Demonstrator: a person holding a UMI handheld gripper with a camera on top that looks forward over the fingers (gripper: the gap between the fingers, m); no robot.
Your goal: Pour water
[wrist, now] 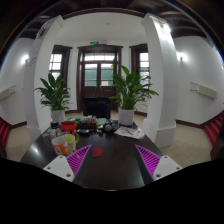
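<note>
1. The big white room has a dark wooden double door (99,78) at the back, with a tall green leafy plant (53,93) on one side of it and another one (131,90) on the other side.
2. A round dark table (112,158) stands in front of the door. Its near edge is bare.
3. Along the far edge of the table sits a bunch of small things: a red box-like thing (69,127), some cups or jars I cannot tell apart, and papers (128,131) at the far right.
4. A see-through plastic cup (63,143) with something orange in it stands by the left edge, just ahead of the left finger.
5. The gripper (109,158) is spread wide and holds nothing. Its pink pads (148,157) hang over the near part of the table.
6. I think the pouring has not started yet. The claw must first pick up a water holder, and I cannot tell which thing that is.
</note>
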